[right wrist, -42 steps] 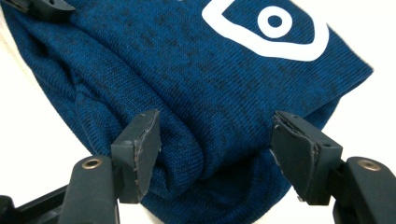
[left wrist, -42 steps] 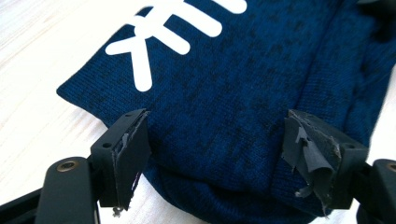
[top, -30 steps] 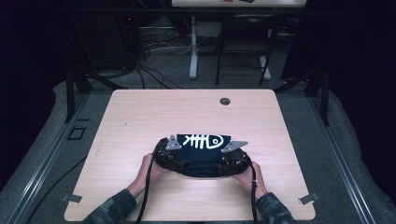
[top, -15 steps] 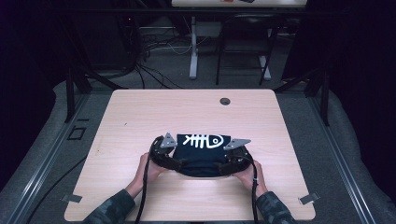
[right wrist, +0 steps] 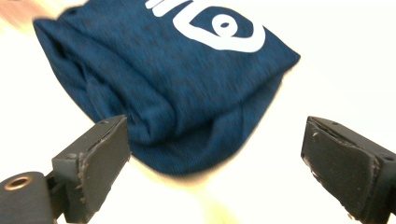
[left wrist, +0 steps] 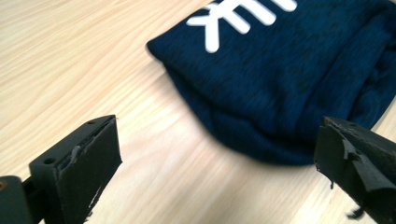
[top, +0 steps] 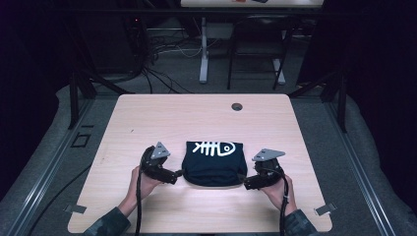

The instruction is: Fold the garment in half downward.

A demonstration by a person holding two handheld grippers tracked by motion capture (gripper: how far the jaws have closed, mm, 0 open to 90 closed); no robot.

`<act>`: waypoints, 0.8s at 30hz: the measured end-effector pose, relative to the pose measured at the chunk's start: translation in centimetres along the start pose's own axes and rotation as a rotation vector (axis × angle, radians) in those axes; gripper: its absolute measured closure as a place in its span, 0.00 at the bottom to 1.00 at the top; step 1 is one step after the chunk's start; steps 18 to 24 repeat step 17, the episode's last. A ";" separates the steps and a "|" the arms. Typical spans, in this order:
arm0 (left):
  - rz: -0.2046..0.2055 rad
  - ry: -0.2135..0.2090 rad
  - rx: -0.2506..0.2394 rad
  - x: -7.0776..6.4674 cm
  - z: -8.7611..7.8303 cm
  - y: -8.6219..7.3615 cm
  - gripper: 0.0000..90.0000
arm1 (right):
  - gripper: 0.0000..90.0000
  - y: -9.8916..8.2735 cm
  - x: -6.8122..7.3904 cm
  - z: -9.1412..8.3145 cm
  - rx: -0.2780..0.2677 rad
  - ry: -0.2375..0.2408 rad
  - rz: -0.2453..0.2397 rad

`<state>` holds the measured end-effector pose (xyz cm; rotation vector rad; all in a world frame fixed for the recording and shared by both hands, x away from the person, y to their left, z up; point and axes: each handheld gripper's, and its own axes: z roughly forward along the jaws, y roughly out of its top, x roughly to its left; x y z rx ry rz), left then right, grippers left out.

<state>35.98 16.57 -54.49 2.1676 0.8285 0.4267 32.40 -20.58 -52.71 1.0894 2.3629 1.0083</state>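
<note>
A folded dark blue garment [top: 214, 162] with a white fish-skeleton print lies on the wooden table [top: 162, 118], near its front middle. My left gripper [top: 178, 175] sits just left of the garment, open, its jaws wide apart with bare table between them [left wrist: 212, 163]. The garment's folded edge [left wrist: 280, 93] lies just ahead of those jaws. My right gripper [top: 244, 184] rests at the garment's right front corner, open too [right wrist: 215, 161]. The bundled folds [right wrist: 173, 93] lie in front of its jaws, nothing gripped.
A small round hole [top: 237, 106] sits near the table's far edge. Behind the table stand dark chair and desk legs [top: 204, 54] with cables on the floor. A person's hands [top: 140, 183] hold both grippers near the front edge.
Both grippers have let go of the garment and pulled apart to its sides. The garment now lies flat in a neat fold with its print facing up.
</note>
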 end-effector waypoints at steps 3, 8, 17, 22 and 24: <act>-0.012 0.010 0.010 0.1 -0.4 -1.1 0.00 | 0.08 -1.0 -0.5 -0.6 0.011 -0.016 0.010; -0.027 0.013 0.041 0.3 -0.4 -2.9 0.00 | 0.09 -2.8 -1.3 -1.5 0.015 -0.044 0.046; -0.023 0.017 0.061 1.0 -0.2 -3.8 0.00 | 0.08 -4.7 -1.8 -0.7 0.078 -0.040 0.074; -0.023 0.017 0.061 1.0 -0.2 -3.8 0.00 | 0.08 -4.7 -1.8 -0.7 0.078 -0.040 0.074; -0.023 0.017 0.061 1.0 -0.2 -3.8 0.00 | 0.08 -4.7 -1.8 -0.7 0.078 -0.040 0.074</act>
